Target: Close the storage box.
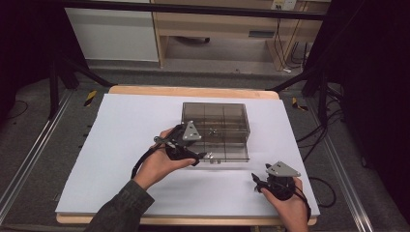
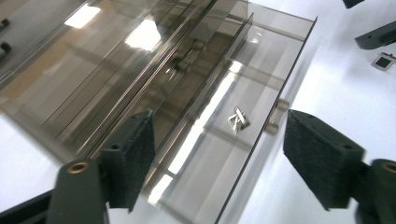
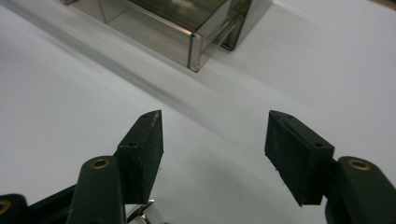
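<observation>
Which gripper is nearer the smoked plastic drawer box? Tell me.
Left. The left gripper is open at the pulled-out front of the drawer box, while the right gripper sits apart on the white sheet nearer the person.

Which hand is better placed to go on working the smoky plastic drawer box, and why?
Probably the left. The left gripper sits at the drawer of the drawer box, open jaws straddling its front panel by the knob. The right gripper hangs open over bare white table, apart from the box.
</observation>
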`<state>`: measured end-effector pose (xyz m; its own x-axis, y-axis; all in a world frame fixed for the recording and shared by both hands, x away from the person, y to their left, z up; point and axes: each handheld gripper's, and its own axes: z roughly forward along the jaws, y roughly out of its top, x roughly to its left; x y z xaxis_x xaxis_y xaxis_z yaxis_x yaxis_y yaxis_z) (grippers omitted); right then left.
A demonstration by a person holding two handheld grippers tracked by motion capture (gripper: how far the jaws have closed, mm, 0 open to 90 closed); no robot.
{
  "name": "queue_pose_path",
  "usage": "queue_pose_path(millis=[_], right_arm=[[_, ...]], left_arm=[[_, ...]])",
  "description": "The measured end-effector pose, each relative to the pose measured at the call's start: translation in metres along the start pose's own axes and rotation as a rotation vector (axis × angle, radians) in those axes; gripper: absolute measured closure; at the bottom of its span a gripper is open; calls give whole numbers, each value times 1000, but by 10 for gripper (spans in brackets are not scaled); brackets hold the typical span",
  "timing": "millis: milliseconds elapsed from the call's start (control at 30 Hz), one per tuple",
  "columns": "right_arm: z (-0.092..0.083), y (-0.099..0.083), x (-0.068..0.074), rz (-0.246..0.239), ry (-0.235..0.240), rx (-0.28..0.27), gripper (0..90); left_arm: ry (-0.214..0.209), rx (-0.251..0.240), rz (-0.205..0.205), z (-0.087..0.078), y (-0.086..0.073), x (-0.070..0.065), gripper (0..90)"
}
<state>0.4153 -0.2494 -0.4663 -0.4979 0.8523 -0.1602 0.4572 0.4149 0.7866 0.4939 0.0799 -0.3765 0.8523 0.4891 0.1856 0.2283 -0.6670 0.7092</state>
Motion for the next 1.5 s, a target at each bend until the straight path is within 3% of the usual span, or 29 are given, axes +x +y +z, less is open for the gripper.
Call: queue_pose_path(millis=[233, 533, 667, 1033, 1300, 1500], right_arm=[[-6, 16, -2, -59, 97, 101, 418], [-10, 27, -4, -79, 189, 193, 480], [-14, 34, -2, -119, 229, 209, 514], [-12, 40, -10, -131, 287, 298, 611], [-7, 28, -10, -162, 337, 359, 636], [-2, 23, -5, -191, 360, 381, 631]], left_arm=[[45, -6, -43, -14, -38, -2, 120], [73, -59, -147, -24, -81, 9, 99], [59, -48, -177, -24, -94, 12, 99], [93, -26, -201, -29, -111, 16, 100], [118, -27, -231, -40, -124, 23, 100], [121, -14, -220, -41, -127, 23, 100]])
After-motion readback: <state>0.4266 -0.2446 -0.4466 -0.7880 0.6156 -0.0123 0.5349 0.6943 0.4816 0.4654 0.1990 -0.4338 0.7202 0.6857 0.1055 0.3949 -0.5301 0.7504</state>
